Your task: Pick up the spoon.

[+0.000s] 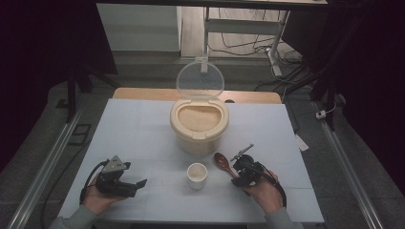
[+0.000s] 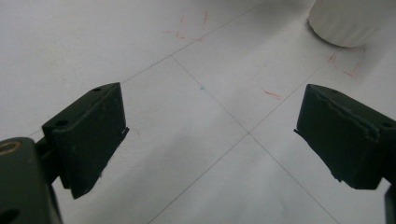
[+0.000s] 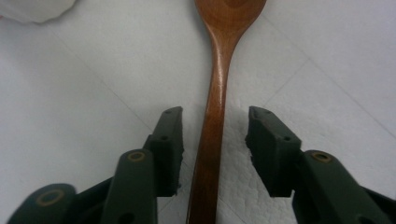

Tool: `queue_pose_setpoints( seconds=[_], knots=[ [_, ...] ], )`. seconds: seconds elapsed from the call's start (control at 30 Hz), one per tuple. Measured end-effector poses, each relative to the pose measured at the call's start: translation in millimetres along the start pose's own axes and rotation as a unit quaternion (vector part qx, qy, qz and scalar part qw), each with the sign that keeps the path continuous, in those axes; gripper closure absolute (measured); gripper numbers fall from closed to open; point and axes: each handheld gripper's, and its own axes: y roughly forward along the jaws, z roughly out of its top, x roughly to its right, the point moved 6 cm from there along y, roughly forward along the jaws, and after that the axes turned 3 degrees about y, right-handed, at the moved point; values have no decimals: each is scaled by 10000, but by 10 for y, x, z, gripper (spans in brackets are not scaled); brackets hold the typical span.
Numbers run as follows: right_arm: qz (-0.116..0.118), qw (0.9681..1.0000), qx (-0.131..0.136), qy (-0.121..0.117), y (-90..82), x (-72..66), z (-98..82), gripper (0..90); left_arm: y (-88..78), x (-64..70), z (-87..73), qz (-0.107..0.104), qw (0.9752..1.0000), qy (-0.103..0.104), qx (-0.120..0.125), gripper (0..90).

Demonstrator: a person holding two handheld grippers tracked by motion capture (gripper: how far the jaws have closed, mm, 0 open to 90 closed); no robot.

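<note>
The wooden spoon lay on the table between my right gripper's parted jaws, not yet clamped. My left gripper idled open. Scooping rice into the cup seemingly remained.

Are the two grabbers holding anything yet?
No, nothing is held. The right gripper is open with its jaws on either side of the wooden spoon handle, gaps showing on both sides. The left gripper is open over bare table.
</note>
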Motion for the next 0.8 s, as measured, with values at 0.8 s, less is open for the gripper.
queue_pose_setpoints(
  seconds=[0.8],
  knots=[
    [-34, 9998, -90, 160, 17, -15, 28, 804, 1, -1, -16, -2, 10000, 25, -25, 88]
  ],
)
